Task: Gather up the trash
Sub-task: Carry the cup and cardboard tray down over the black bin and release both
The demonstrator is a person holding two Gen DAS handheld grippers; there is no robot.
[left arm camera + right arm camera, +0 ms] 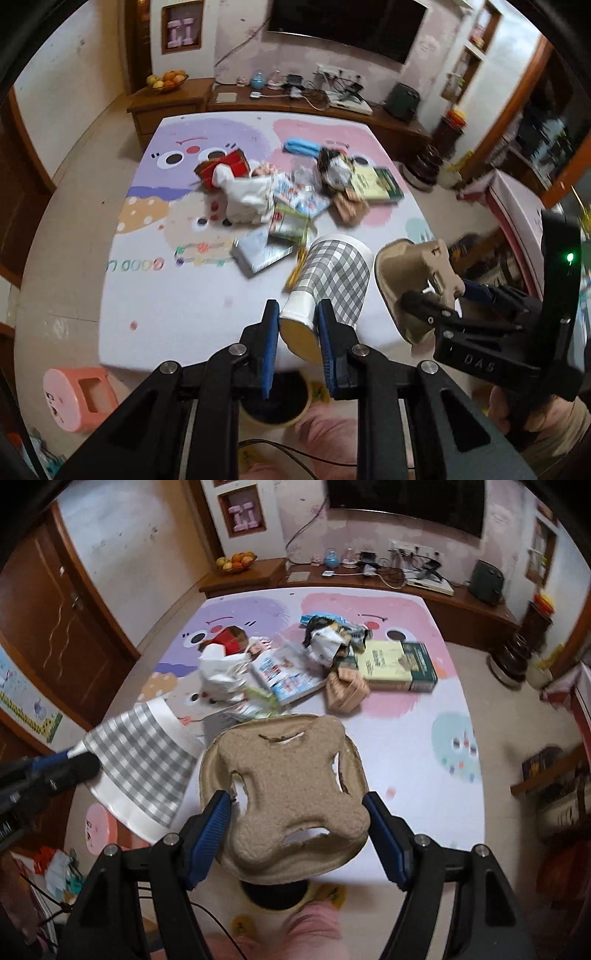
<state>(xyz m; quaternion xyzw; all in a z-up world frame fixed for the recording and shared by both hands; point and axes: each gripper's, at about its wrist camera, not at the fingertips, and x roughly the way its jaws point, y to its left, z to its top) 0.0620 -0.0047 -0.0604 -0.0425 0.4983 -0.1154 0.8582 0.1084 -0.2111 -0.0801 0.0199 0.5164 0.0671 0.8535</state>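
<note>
My left gripper [298, 306] is shut on the narrow base of a grey-and-white checked paper cup [338, 275], which hangs tilted above the table's near edge. Beside it on the right, my right gripper [297, 795] is shut on a brown pulp cup carrier [291, 775], also held in the air. The cup [144, 764] and the left gripper [85, 760] show at the left of the right wrist view. A pile of trash [280, 195] lies mid-table: a red box, a white bag, printed cartons, a green-and-yellow box [395, 662]. A yellow-rimmed bin with a black liner [275, 404] stands below both grippers.
The table wears a pastel cartoon cloth [177, 295]. A pink stool [79, 397] stands at the near left on the floor. A wooden cabinet [295, 103] with cables and a fruit bowl runs along the far wall. The person's pink-clad knee [314, 919] is beside the bin.
</note>
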